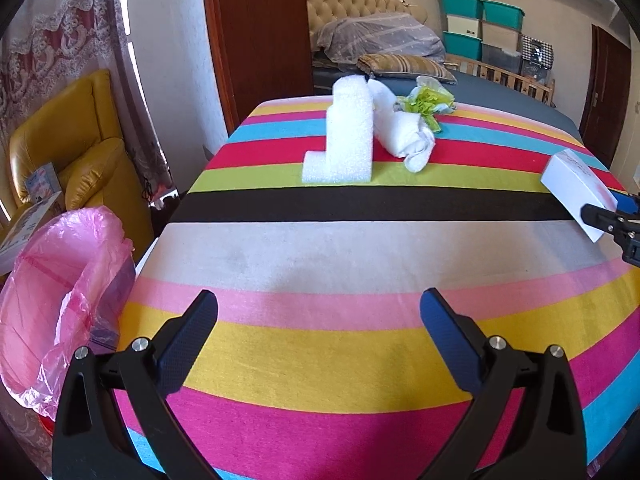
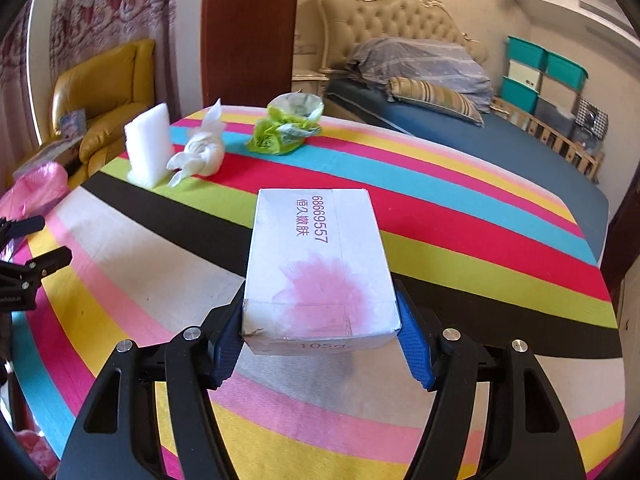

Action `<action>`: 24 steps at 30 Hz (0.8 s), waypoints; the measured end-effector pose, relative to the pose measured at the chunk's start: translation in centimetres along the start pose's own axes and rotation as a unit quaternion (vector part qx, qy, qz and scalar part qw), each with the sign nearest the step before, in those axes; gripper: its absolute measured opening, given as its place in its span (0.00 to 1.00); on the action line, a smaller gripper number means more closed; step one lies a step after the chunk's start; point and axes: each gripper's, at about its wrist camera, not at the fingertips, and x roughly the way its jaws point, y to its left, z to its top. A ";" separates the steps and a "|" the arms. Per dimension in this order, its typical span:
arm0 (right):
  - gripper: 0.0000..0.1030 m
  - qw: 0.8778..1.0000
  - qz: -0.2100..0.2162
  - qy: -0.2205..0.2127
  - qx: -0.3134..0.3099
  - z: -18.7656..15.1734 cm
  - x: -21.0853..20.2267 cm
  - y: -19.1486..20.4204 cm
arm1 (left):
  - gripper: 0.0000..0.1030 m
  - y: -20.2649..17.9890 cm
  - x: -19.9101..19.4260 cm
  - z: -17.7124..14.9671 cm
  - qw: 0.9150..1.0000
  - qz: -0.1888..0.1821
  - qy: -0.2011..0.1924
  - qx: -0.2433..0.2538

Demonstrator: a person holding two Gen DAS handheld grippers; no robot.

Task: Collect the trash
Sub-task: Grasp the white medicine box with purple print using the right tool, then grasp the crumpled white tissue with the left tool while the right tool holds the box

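Observation:
My right gripper [image 2: 320,320] is shut on a white cardboard box [image 2: 316,268] with a pink stain and purple print, held above the striped tablecloth [image 2: 460,220]. The same box [image 1: 576,184] shows at the right edge of the left wrist view. My left gripper [image 1: 318,304] stands open over the near stripes with nothing between its fingers. Farther back on the table stand a white foam block [image 1: 348,132], a crumpled white tissue [image 1: 404,132] and a green plastic wrapper [image 1: 428,100]. A bin lined with a pink bag [image 1: 60,296] sits off the table's left edge.
A yellow leather armchair [image 1: 76,148] with booklets stands behind the bin by a lace curtain. Beyond the table lie a bed [image 2: 500,140] with pillows, a brown wardrobe [image 1: 256,36] and stacked teal storage boxes [image 1: 480,24].

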 end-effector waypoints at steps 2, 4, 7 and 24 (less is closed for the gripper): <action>0.62 1.000 0.001 0.002 0.001 -0.1 0.1 -0.1 | 0.95 -0.6 -0.2 0.3 1.000 -0.007 -0.003 0.006; 0.62 1.000 -0.002 0.001 0.005 -0.1 0.1 -0.2 | 0.95 -1.3 -0.3 0.7 1.000 -0.025 -0.003 0.003; 0.62 1.000 -0.006 -0.005 0.022 -0.2 -0.1 -0.9 | 0.95 -3.1 0.1 2.0 0.999 -0.042 -0.005 0.011; 0.62 0.995 -0.032 -0.039 0.080 -0.8 -1.6 -3.0 | 0.75 -11.1 7.7 10.2 1.000 0.011 -0.003 0.013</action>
